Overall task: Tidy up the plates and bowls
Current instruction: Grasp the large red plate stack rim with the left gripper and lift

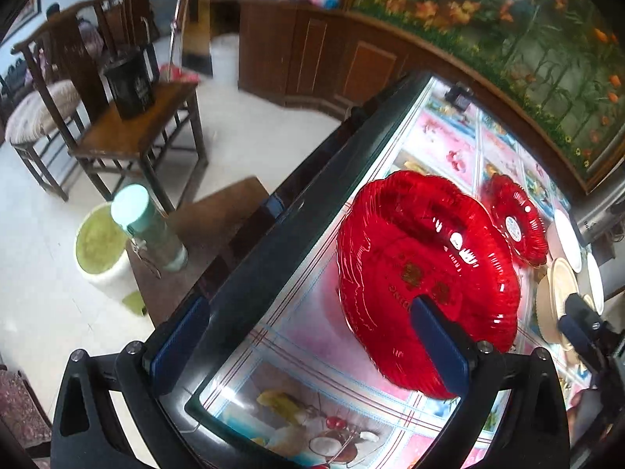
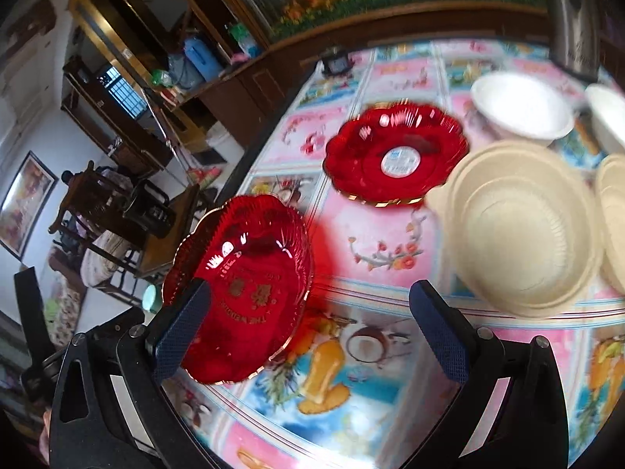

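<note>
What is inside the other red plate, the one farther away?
A round white sticker sits in the middle of the far red plate. Nothing else lies in it. The sticker hides the plate's centre, and its print is too blurred to read.

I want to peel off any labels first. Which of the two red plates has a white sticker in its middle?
The farther red plate, beside the beige bowl, has the round white sticker at its centre. The nearer red plate shows gold lettering instead.
</note>
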A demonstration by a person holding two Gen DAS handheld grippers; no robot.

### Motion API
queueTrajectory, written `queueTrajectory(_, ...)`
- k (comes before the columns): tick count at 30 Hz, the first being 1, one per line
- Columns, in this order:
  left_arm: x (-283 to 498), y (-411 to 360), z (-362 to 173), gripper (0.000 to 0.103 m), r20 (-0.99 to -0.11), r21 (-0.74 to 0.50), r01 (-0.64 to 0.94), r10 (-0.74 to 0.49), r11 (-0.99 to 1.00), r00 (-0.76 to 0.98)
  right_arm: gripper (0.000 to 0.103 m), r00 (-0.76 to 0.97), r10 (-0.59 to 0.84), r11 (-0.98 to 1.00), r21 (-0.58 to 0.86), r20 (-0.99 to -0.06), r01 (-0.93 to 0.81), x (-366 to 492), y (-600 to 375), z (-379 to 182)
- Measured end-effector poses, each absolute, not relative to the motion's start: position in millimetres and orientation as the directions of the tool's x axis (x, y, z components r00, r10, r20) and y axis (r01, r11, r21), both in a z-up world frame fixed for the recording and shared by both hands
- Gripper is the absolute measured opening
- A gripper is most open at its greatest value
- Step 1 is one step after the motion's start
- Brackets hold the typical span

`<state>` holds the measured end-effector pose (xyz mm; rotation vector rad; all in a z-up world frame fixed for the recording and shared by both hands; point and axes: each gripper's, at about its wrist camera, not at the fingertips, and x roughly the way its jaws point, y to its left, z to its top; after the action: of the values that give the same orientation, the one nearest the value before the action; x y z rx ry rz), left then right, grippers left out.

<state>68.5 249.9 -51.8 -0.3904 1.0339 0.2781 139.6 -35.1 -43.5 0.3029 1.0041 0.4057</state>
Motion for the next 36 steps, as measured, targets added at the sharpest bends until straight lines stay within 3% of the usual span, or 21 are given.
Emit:
queueTrajectory(5, 79, 253, -57, 0.102, -0.898, -0.225, -0.404, -0.027, 0.887, 0.44, 0.1, 0.4, 0.492, 0.867, 0.477, -0.773, -0.144, 154, -26, -61)
queueTrajectory(14, 80, 239, -47, 0.102, -0.848, -0.092, -0.41, 0.144, 0.907, 0.51, 0.1, 0.402, 0.51, 0.854, 0.505, -0.761, -0.128, 156, -26, -66)
queueTrajectory(27, 90, 217, -54, 0.102, -0.822, -0.04, -0.365, 0.177, 0.93, 0.541, 0.1, 0.408, 0.504, 0.859, 0.49, -0.762, -0.147, 162, -16, -74)
queueTrajectory(36, 102, 218, -76, 0.102, -0.856, -0.066, -0.362, 0.134, 0.93, 0.499, 0.096, 0.375, 0.498, 0.863, 0.49, -0.782, -0.126, 177, -6, -94)
